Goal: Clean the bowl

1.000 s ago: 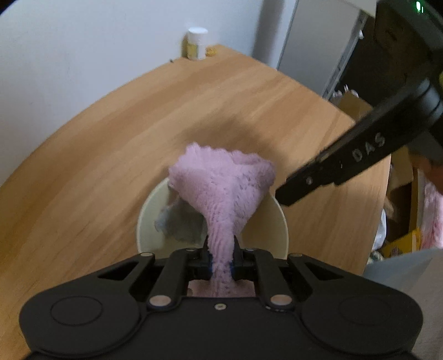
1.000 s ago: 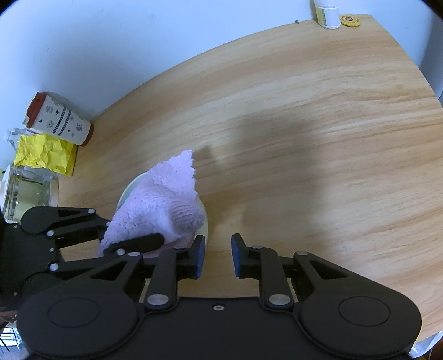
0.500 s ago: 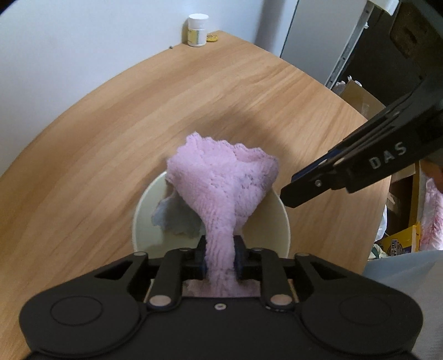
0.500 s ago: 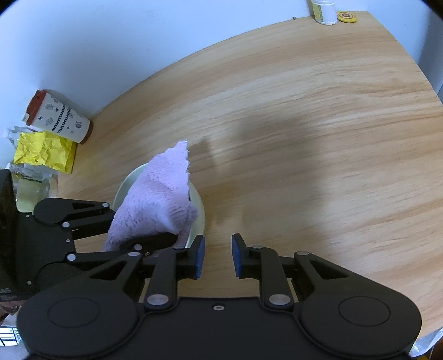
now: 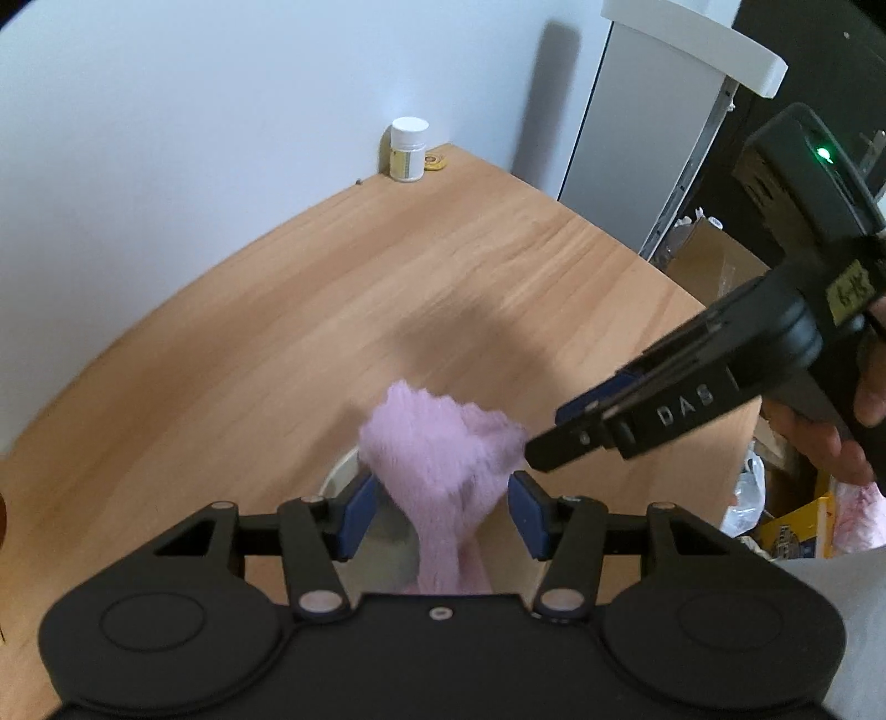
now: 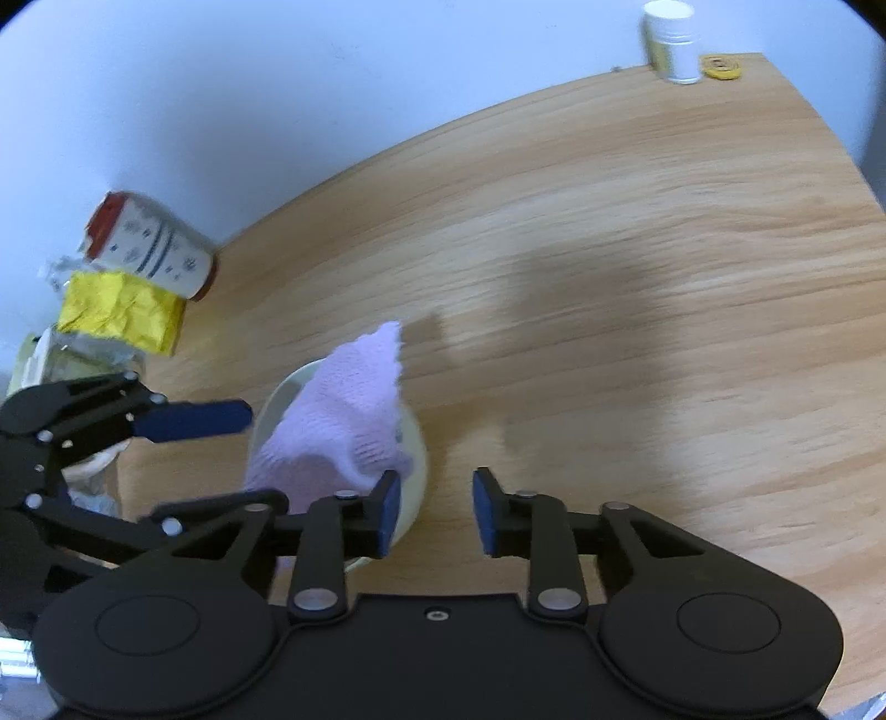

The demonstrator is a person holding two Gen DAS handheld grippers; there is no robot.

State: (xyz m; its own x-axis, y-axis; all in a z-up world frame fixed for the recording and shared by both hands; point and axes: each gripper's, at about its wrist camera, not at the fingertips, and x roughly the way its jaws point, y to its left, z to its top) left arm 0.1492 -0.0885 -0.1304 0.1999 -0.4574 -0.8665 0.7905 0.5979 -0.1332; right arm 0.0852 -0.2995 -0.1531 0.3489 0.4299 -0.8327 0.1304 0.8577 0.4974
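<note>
The bowl (image 6: 416, 471) stands on the wooden counter (image 6: 637, 277), near its front edge and directly below both grippers, so that each hand can reach it from above. A pink cloth (image 6: 343, 426) lies in the bowl and stands up from it in a soft peak; I judge it is there as the wiping tool for the cleaning. In the left wrist view the left gripper (image 5: 440, 512) hangs over the bowl with the cloth rising between its 2 blue pads (image 5: 357, 512), but the pads do not press on it: the jaws are opening, and a clear gap shows on each side of the cloth. It seems the cloth is being let go into the bowl. The right gripper (image 6: 434, 512) is just beside the bowl's right rim, its jaws also opening, and nothing is between them, only bare counter; probably it is placed there to steady the bowl or to take the cloth next, but I cannot say which. Further out, a white bottle (image 6: 673, 41) and a small yellow disc (image 6: 720, 65) stand at the far corner by the wall, and a patterned cup (image 6: 152, 246) and a yellow crumpled packet (image 6: 119, 313) are at the left side, all well apart from the bowl, so they do not disturb the work.
</note>
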